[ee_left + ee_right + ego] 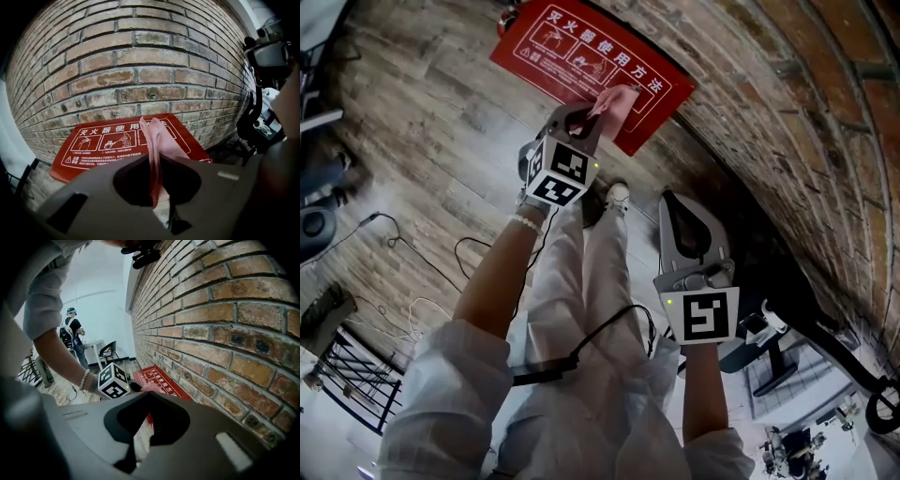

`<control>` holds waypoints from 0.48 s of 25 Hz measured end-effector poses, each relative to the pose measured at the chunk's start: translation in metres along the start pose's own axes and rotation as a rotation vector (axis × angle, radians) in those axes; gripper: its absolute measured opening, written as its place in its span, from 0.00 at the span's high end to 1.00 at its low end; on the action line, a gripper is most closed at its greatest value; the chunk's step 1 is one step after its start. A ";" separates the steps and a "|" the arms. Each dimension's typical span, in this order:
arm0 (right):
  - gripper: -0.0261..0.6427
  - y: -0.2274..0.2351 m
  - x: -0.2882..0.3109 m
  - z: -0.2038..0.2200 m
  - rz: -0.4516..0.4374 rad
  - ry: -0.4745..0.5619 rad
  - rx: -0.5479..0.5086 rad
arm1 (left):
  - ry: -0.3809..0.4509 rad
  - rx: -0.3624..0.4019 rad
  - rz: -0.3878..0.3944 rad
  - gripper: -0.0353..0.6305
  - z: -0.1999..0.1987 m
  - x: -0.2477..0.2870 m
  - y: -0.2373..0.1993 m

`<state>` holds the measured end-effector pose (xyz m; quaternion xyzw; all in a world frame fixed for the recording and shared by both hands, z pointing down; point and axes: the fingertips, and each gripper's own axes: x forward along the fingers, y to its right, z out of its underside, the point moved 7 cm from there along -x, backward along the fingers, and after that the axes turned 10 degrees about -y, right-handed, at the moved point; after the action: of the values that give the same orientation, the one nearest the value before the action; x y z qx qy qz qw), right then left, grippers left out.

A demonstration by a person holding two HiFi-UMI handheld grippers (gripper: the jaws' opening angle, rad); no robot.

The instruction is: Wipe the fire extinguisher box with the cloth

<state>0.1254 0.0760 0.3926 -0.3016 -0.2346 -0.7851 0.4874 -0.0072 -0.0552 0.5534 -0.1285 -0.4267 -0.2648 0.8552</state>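
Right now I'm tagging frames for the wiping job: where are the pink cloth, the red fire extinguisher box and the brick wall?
pink cloth (159, 140), left gripper view, its folded middle.
red fire extinguisher box (101, 140), left gripper view, its printed face.
brick wall (140, 56), left gripper view, a brick face.

A weathered wood-plank floor (422, 141) fills the head view from 9 to 12 o'clock and ends at a brick wall (787, 112) that runs from 12 down toward 4 o'clock. At 12 o'clock the red fire extinguisher box (546, 42) stands on the planks, its far edge against the foot of the wall. Thin dark cables (394, 225) loop across the boards at 9 o'clock, a white shoe (619, 195) stands near the centre, and a black wire rack (356, 380) sits at 8 o'clock
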 end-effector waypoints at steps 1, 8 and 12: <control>0.95 0.000 0.000 0.000 -0.001 0.000 0.001 | 0.001 0.001 0.004 0.93 -0.001 0.000 0.003; 0.95 0.003 0.002 0.002 -0.001 -0.004 0.007 | 0.007 0.022 0.035 0.93 -0.005 0.005 0.024; 0.95 0.005 0.001 0.004 0.002 -0.004 0.012 | 0.011 0.041 0.054 0.93 -0.007 0.006 0.037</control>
<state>0.1303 0.0755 0.3967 -0.3003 -0.2399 -0.7827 0.4895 0.0215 -0.0305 0.5542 -0.1211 -0.4238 -0.2336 0.8667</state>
